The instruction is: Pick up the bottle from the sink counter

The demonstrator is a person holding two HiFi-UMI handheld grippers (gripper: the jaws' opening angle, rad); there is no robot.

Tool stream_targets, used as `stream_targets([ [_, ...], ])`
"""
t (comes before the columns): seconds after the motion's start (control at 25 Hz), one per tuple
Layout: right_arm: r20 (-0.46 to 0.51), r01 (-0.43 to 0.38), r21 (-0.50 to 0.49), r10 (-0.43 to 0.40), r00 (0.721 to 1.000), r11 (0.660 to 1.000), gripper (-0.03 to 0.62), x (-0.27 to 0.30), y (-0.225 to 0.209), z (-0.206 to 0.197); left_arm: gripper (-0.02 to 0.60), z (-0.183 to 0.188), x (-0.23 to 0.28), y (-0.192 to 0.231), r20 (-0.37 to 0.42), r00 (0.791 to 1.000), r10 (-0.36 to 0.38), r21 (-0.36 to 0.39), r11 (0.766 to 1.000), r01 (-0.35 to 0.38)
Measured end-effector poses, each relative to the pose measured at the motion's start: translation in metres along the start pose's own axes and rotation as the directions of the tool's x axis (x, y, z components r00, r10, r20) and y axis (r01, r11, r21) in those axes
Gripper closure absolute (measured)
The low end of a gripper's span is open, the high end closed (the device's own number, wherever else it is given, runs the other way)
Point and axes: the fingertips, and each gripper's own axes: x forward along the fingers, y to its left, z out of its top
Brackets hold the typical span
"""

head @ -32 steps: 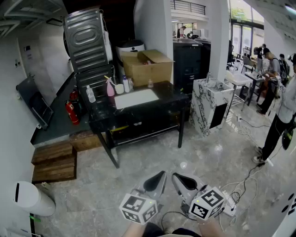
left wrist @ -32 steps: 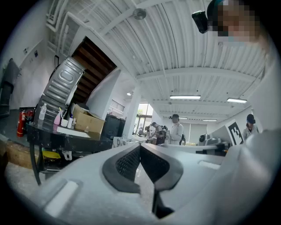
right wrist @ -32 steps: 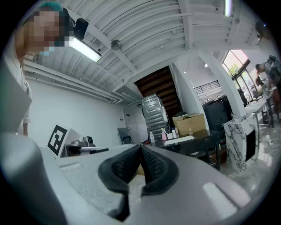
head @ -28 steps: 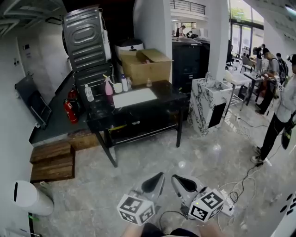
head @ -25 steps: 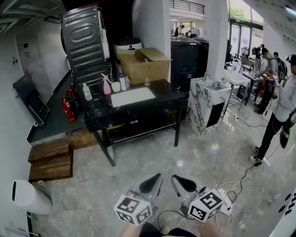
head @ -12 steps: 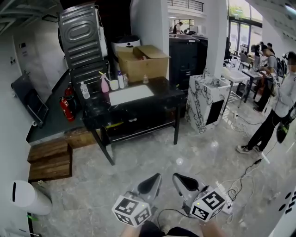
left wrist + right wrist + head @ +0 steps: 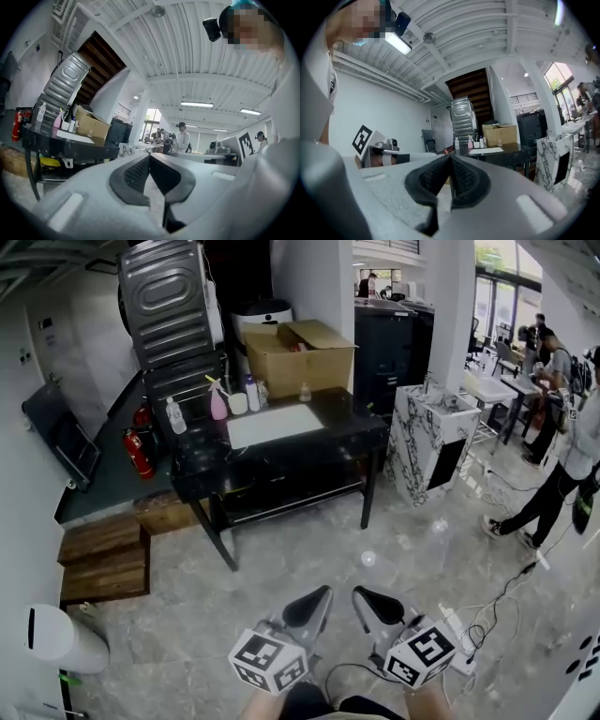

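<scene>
My left gripper (image 7: 319,596) and right gripper (image 7: 364,596) show ribbed black fingers (image 7: 136,174) pressed together, empty. A clear cylindrical bottle (image 7: 174,416) stands on the glossy black desk (image 7: 347,424).

I count one clear bottle (image 7: 175,415), one pink spray bottle (image 7: 218,402), one white cup (image 7: 239,403), one cardboard box (image 7: 305,354), one black counter (image 7: 345,424).

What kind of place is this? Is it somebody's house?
Probably not a house. It looks like a big workshop or test hall: a black counter stands on a stone floor, cables trail across that floor, and people gather by a white table.
</scene>
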Motion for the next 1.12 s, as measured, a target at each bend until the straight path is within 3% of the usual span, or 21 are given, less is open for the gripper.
stream_targets([
  [0.56,0.039,0.060,0.009,-0.060,0.997,0.998,0.591,0.143,-0.036,0.021,0.581,0.039,0.047,0.127,-0.013,0.996,-0.086,0.016,0.996,0.086],
  [0.88,0.040,0.077,-0.020,-0.076,0.996,0.997,0.591,0.186,-0.027,0.025,0.580,0.043,0.039,0.178,0.010,0.997,-0.081,-0.021,0.996,0.081],
  [1.12,0.022,0.105,0.000,-0.105,0.994,0.994,0.591,0.214,-0.044,0.021,0.581,0.042,0.049,0.208,-0.008,0.997,-0.083,-0.041,0.996,0.083],
])
